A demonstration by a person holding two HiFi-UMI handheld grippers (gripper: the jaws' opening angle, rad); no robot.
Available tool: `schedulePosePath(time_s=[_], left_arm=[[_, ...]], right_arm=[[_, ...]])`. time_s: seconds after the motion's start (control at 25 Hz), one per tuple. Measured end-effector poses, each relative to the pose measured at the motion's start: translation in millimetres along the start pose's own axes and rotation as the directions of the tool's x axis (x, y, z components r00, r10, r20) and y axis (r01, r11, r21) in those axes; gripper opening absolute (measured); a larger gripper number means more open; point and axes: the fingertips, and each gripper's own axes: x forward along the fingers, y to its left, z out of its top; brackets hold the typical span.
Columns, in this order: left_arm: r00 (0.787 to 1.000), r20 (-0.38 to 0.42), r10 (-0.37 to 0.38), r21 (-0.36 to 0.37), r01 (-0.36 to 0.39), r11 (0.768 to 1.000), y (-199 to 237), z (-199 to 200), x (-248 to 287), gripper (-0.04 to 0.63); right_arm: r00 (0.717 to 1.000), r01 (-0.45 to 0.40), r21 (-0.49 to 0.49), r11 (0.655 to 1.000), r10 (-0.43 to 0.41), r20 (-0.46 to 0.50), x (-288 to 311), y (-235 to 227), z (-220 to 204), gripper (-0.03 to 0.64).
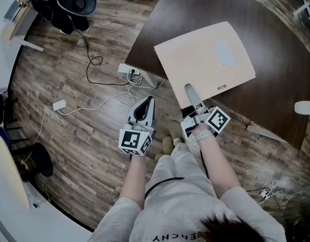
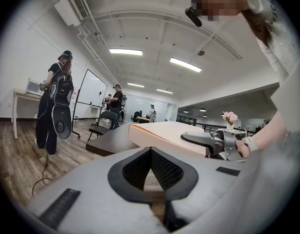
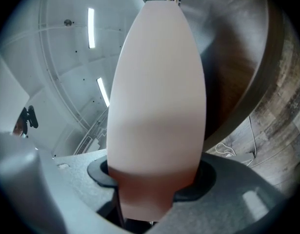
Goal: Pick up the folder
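Note:
A beige folder lies on the dark brown table, its near edge sticking out over the table's edge. My right gripper is shut on that near edge, one grey jaw lying on top of the cover. In the right gripper view the folder fills the gap between the jaws, with the right gripper clamped on its end. My left gripper hangs over the wooden floor left of the table, shut and holding nothing. Seen from the left gripper, the folder sits slightly raised with the right gripper on it.
A power strip and cables lie on the floor by the table's corner, with a white adapter further left. A white object sits at the table's right edge. People and a chair stand further back.

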Motion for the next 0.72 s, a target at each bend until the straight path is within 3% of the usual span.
schedulePosePath(time_s=[0.48, 0.72], left_arm=[[0.999, 0.034, -0.007, 0.013, 0.007, 1.000, -22, 25, 2, -0.002], [0.998, 0.052, -0.017, 0.023, 0.016, 1.000, -28, 38, 0, -0.002]], right_arm=[[0.998, 0.054, -0.119, 0.991, -0.053, 0.014, -37, 14, 33, 0.264], [0.999, 0.040, -0.180, 0.983, -0.037, 0.024, -45, 30, 46, 0.264]])
